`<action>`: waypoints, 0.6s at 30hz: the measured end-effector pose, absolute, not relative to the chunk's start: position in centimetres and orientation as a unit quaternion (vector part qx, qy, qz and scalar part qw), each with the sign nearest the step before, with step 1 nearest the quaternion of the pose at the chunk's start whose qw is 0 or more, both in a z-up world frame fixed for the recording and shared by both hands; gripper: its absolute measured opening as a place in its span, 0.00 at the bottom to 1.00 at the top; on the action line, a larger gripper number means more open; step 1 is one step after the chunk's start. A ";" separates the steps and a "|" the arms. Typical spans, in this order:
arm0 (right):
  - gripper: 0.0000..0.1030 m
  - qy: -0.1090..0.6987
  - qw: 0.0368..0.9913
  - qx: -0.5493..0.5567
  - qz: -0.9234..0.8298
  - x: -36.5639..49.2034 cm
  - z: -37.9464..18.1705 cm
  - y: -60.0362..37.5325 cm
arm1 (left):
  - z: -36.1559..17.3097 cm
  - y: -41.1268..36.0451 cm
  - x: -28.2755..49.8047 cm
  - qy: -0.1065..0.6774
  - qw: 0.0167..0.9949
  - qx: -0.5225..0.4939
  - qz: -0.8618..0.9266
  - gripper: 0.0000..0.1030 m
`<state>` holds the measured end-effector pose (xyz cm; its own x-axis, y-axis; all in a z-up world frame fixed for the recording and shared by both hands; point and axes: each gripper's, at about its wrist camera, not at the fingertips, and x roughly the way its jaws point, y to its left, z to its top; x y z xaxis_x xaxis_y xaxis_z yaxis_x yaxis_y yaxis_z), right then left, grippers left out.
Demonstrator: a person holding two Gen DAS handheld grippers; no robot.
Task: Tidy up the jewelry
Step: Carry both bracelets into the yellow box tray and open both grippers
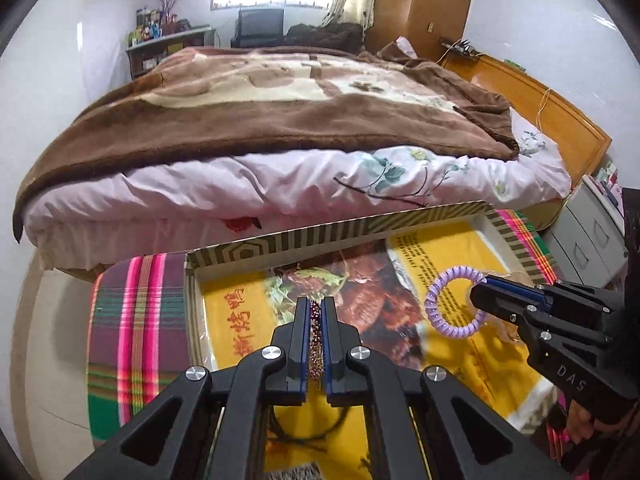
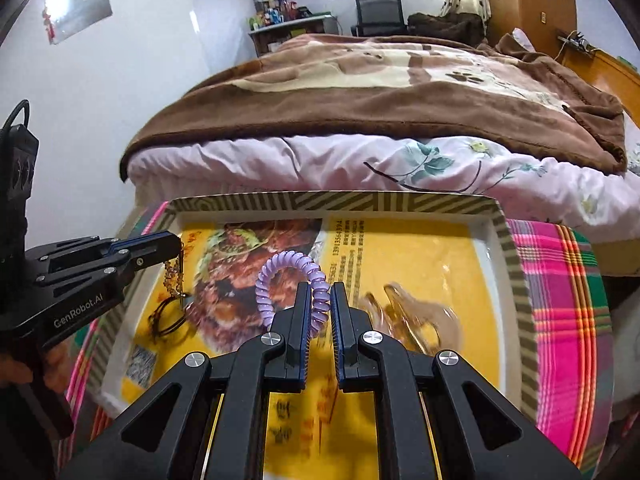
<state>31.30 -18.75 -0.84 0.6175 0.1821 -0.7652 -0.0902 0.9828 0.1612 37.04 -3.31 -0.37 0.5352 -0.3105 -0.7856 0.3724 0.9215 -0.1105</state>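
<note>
My left gripper is shut on a red and gold beaded bracelet and holds it above a shallow striped box lined with a yellow food leaflet. In the right wrist view the left gripper shows at the left with the bracelet dangling from it, a black cord loop hanging at its end. My right gripper is shut on a purple spiral hair tie, lifted over the box. The hair tie and right gripper also show in the left wrist view.
The box sits on a stool covered with pink, green and purple plaid cloth. A clear hair claw clip lies in the box at the right. A bed with a brown blanket stands right behind. A grey drawer cabinet is at the right.
</note>
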 end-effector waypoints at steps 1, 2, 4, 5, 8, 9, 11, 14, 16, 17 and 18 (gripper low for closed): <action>0.09 0.433 0.897 0.049 0.074 31.6 -1.0 -18.6 | -0.7 -3.3 37.3 0.442 0.875 0.036 -0.194 0.05; 0.09 0.435 0.896 0.046 0.073 31.9 -1.2 -18.5 | -0.9 -3.4 37.6 0.445 0.874 0.036 -0.192 0.05; 0.09 0.439 0.894 0.045 0.072 32.4 -1.5 -18.2 | -1.4 -3.6 38.2 0.450 0.871 0.031 -0.193 0.05; 0.09 0.441 0.894 0.043 0.069 32.6 -1.6 -18.1 | -1.6 -3.6 38.4 0.452 0.870 0.029 -0.193 0.05; 0.09 0.446 0.892 0.033 0.062 33.1 -1.9 -17.8 | -2.1 -3.9 38.7 0.459 0.867 0.031 -0.193 0.05; 0.09 0.448 0.892 0.029 0.061 33.2 -2.0 -17.7 | -2.3 -3.9 38.8 0.461 0.866 0.030 -0.193 0.05; 0.09 0.450 0.891 0.025 0.057 33.4 -2.1 -17.6 | -2.5 -3.9 39.0 0.463 0.866 0.029 -0.189 0.05; 0.09 0.453 0.890 0.032 0.051 33.7 -2.4 -17.7 | -2.6 -3.8 39.1 0.464 0.865 0.024 -0.188 0.05; 0.10 0.451 0.890 0.039 0.049 33.8 -2.4 -18.0 | -2.7 -3.6 39.1 0.466 0.865 0.018 -0.186 0.06; 0.10 0.453 0.889 0.042 0.052 33.9 -2.4 -18.0 | -2.7 -3.5 39.1 0.467 0.864 0.017 -0.186 0.07; 0.10 0.455 0.888 0.042 0.054 33.9 -2.5 -18.0 | -2.6 -3.5 39.0 0.466 0.865 0.018 -0.187 0.10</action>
